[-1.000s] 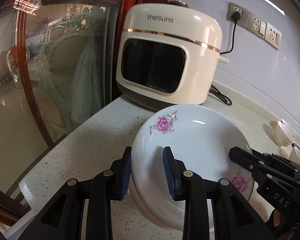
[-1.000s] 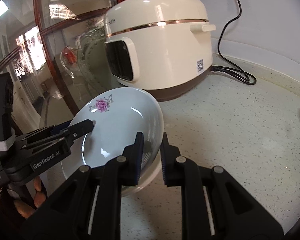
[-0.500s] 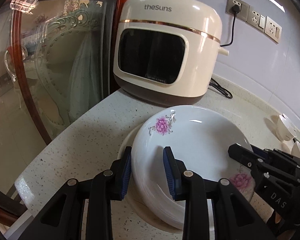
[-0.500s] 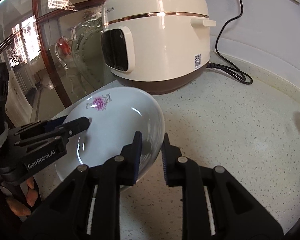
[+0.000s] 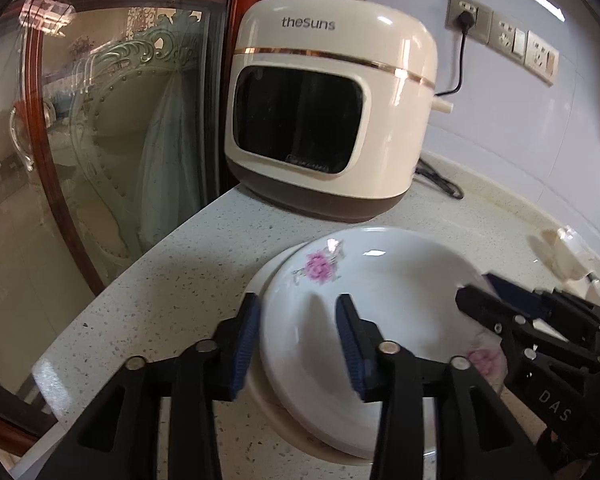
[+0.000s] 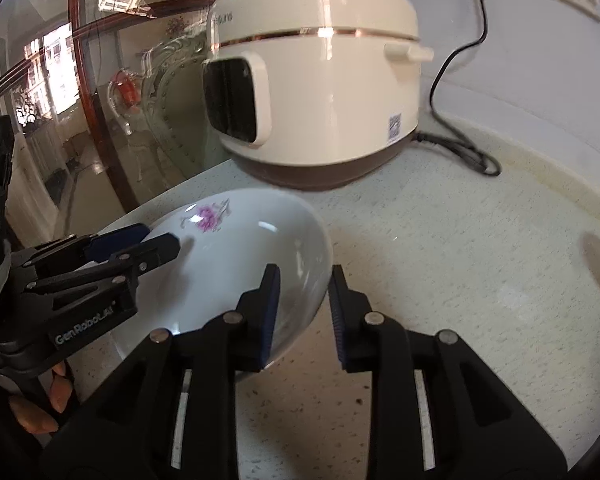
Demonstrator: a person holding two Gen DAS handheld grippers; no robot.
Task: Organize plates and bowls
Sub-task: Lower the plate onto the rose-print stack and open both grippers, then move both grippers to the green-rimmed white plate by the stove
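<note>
Both grippers, left [image 5: 298, 344] and right [image 6: 302, 312], stand parted astride the plate [image 5: 380, 312] rim: glazed, slippery, breakable; grip the rim only.

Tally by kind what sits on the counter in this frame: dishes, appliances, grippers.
Floral plate: 1
Plate underneath: 1
Rice cooker: 1
Grippers: 2, left gripper and right gripper
Total: 5
Pale items at the counter's right edge are too blurred to count.
</note>
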